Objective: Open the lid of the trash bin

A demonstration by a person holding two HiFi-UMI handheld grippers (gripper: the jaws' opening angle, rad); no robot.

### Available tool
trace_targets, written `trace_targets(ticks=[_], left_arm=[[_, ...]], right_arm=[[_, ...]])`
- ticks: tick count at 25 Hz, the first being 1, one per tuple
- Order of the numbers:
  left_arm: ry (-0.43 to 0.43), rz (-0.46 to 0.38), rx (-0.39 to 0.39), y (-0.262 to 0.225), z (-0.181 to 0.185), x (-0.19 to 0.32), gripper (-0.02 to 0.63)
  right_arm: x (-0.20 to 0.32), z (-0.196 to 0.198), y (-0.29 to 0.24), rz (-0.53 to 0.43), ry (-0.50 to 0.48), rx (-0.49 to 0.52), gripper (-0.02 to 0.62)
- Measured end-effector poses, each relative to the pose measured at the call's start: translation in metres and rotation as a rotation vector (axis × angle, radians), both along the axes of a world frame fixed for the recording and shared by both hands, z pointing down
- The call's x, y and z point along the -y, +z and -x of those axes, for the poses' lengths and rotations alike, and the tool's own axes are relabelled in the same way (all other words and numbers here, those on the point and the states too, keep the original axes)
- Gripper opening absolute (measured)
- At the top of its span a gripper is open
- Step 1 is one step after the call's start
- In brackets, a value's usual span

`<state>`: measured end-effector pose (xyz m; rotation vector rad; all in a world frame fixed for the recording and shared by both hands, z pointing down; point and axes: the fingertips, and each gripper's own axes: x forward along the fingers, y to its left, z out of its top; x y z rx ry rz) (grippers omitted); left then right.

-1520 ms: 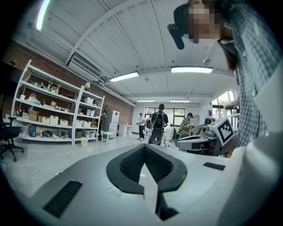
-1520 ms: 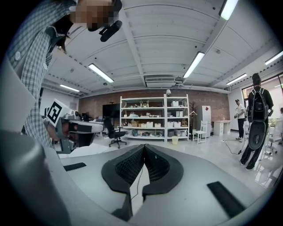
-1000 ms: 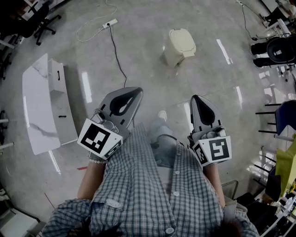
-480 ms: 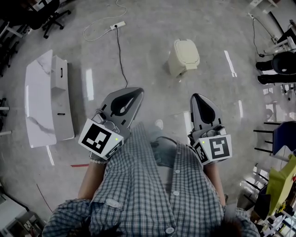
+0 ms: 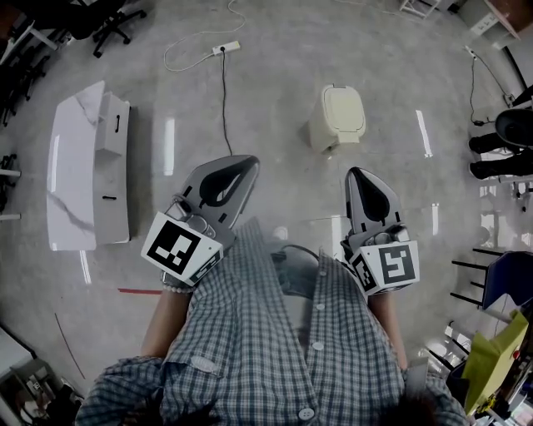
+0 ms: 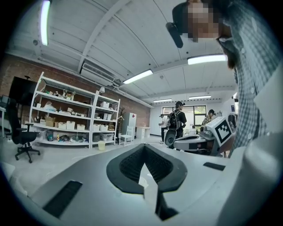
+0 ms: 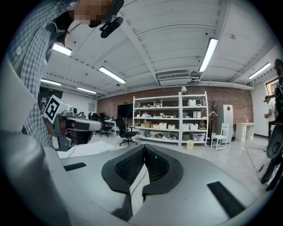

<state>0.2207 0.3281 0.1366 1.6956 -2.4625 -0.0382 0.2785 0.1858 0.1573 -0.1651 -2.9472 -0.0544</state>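
Observation:
A cream trash bin [image 5: 337, 117] stands on the grey floor ahead of me, its lid down, seen only in the head view. My left gripper [image 5: 247, 163] is held at waist height, well short of the bin, jaws shut and empty. The right gripper [image 5: 354, 173] is level beside it, also shut with nothing in it. In the left gripper view the jaws [image 6: 144, 146] meet at the tip and point across the room. The right gripper view shows its tips [image 7: 143, 146] closed the same way. Neither gripper view shows the bin.
A white marble-topped cabinet [image 5: 77, 176] stands at the left. A power strip [image 5: 226, 48] with a black cable runs along the floor toward me. Office chairs [image 5: 107, 21] sit far left, dark chairs [image 5: 500, 133] at the right. Shelving [image 7: 170, 119] lines the brick wall.
The bin has slid lower and rightward in the head view and looks slightly closer; the cabinet has shifted too. Both grippers keep the same pose, shut.

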Motion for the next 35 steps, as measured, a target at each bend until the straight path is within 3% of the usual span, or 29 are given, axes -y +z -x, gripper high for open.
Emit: trace_targets(ticks=[18, 24, 35], left_arm=[[-0.075, -0.019, 0.002, -0.006, 0.021, 0.029, 0.005], [-0.065, 0.021, 0.028, -0.002, 0.024, 0.03, 0.005], [-0.034, 0.019, 0.0, 0.006, 0.083, 0.034, 0.005]], right_arm=[[0.042, 0.021, 0.008, 0.015, -0.033, 0.01, 0.017], [0.039, 0.023, 0.013, 0.019, -0.036, 0.003, 0.018], [0.043, 0.074, 0.022, 0.026, 0.006, -0.02, 0.017]])
